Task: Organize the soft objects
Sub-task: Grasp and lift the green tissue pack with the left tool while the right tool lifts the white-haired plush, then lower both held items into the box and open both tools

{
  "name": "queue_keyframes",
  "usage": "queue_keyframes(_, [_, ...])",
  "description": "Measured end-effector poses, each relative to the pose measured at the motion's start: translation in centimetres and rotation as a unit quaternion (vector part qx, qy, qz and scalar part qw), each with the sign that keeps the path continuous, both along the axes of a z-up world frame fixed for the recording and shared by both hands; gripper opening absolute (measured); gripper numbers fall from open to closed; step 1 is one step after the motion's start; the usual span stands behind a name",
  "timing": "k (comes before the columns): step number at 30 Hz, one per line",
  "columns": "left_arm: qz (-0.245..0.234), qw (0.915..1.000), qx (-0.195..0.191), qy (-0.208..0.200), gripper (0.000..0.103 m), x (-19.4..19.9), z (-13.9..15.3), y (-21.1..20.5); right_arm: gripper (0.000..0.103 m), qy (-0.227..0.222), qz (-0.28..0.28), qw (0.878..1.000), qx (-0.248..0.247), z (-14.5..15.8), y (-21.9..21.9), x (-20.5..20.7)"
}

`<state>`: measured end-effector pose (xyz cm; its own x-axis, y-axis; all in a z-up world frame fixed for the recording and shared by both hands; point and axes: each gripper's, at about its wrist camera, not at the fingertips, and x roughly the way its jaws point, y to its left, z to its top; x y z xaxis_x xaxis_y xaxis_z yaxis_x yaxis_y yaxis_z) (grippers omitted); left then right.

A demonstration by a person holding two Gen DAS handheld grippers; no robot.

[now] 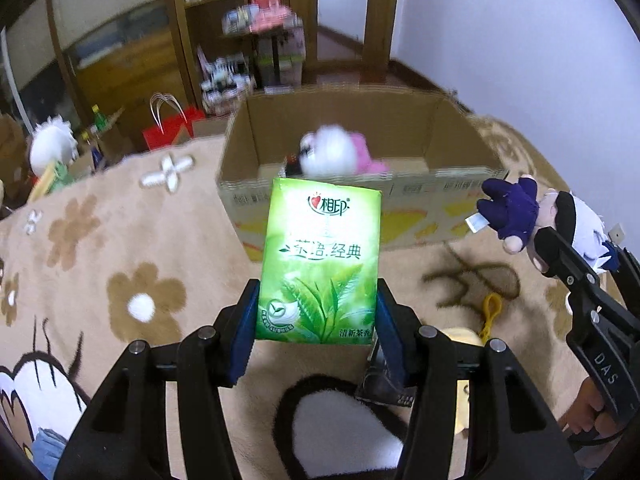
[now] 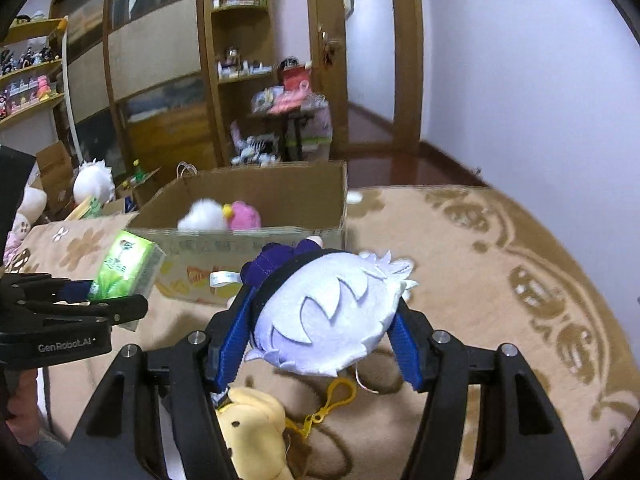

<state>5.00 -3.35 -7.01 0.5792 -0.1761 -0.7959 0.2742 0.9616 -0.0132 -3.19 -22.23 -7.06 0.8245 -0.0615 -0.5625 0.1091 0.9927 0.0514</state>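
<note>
My left gripper (image 1: 316, 312) is shut on a green tissue pack (image 1: 320, 260) and holds it upright above the blanket, in front of an open cardboard box (image 1: 400, 196). The pack also shows in the right wrist view (image 2: 124, 268). My right gripper (image 2: 324, 320) is shut on a white-haired plush doll (image 2: 332, 308) in purple clothes, also held short of the box (image 2: 280, 196); the doll shows at the right of the left wrist view (image 1: 540, 216). A white and pink plush (image 1: 336, 152) lies inside the box. A yellow plush keychain (image 2: 256, 424) lies on the blanket below the right gripper.
A beige flower-patterned blanket (image 1: 120, 264) covers the bed. A red paper bag (image 1: 172, 128), a white plush (image 1: 52, 148) and clutter stand past the bed's left edge. Wooden shelves (image 2: 240, 60) and a doorway (image 2: 368, 40) are behind.
</note>
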Motion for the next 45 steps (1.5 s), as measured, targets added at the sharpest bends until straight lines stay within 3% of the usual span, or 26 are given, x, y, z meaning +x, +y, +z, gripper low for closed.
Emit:
queue_keyframes(11, [0.046, 0.9893, -0.017, -0.138, 0.053, -0.6, 4.9, 1.1, 0.066, -0.072, -0.019, 0.997, -0.037, 4.1, 0.1, -0.4])
queue_keyframes(23, [0.046, 0.9780, 0.001, -0.203, 0.053, 1.5, 6.5, -0.3, 0.066, -0.098, -0.013, 0.994, -0.052, 5.1, 0.6, 1.9])
queue_keyframes(37, [0.031, 0.9797, 0.032, -0.196, 0.053, 6.3, 5.2, -1.7, 0.066, -0.118, 0.014, 0.992, -0.051, 4.6, 1.4, 5.8])
queue_keyframes(45, [0.018, 0.9865, 0.037, -0.158, 0.053, 8.4, 2.9, -1.9, 0.067, -0.084, 0.028, 0.996, -0.032, 2.6, 1.3, 8.6])
